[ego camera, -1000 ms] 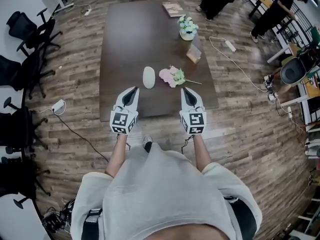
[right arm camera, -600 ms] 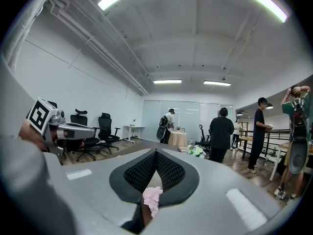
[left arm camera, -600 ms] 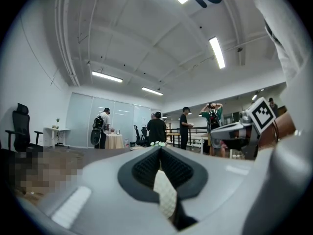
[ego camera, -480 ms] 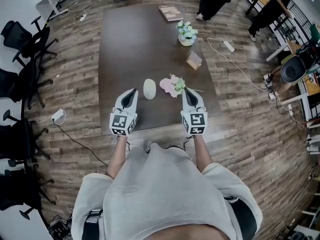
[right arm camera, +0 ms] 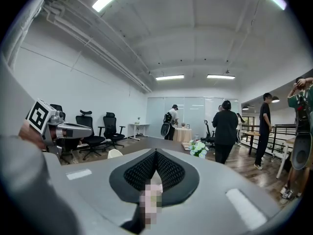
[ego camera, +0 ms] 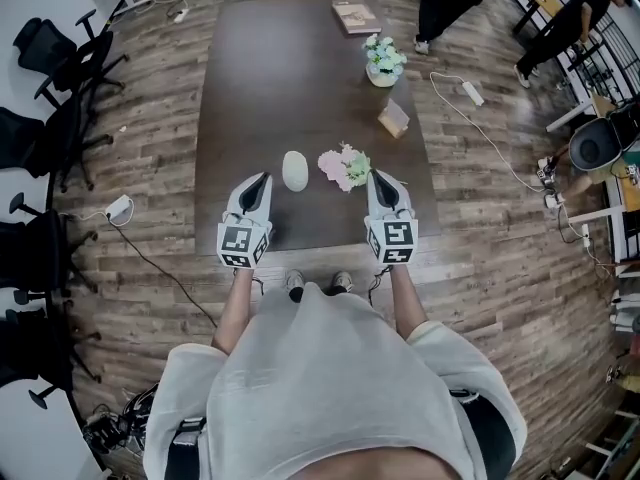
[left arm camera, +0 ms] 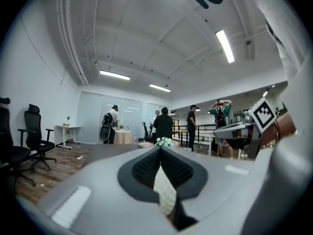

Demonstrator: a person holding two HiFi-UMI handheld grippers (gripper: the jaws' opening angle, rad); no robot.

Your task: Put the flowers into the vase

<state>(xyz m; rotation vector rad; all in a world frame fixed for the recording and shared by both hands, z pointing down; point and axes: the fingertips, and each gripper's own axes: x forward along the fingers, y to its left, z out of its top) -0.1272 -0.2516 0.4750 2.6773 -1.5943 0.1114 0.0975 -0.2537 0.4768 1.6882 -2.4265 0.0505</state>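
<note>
A white egg-shaped vase (ego camera: pixel 295 170) stands on the dark table (ego camera: pixel 270 78) near its front edge. A bunch of pink flowers (ego camera: pixel 344 165) lies just right of it. My left gripper (ego camera: pixel 264 179) is shut and empty, its tip a little short and left of the vase. My right gripper (ego camera: pixel 375 176) is shut and empty too, its tip close beside the flowers' right side. In the left gripper view the jaws (left arm camera: pixel 159 149) meet at the tip, with the vase (left arm camera: pixel 165 192) showing behind them. The right gripper view shows closed jaws (right arm camera: pixel 156 152) and the vase (right arm camera: pixel 115 153) to the left.
Farther back on the table are a pot of white-green flowers (ego camera: pixel 383 60), a small card (ego camera: pixel 394 118) and a book (ego camera: pixel 355 15). Black office chairs (ego camera: pixel 60 68) line the left. Cables lie on the wooden floor (ego camera: pixel 500 168). People (ego camera: pixel 560 18) stand beyond the table.
Both grippers have come forward over the table's front edge, nearer the vase and flowers. Both stay shut.
</note>
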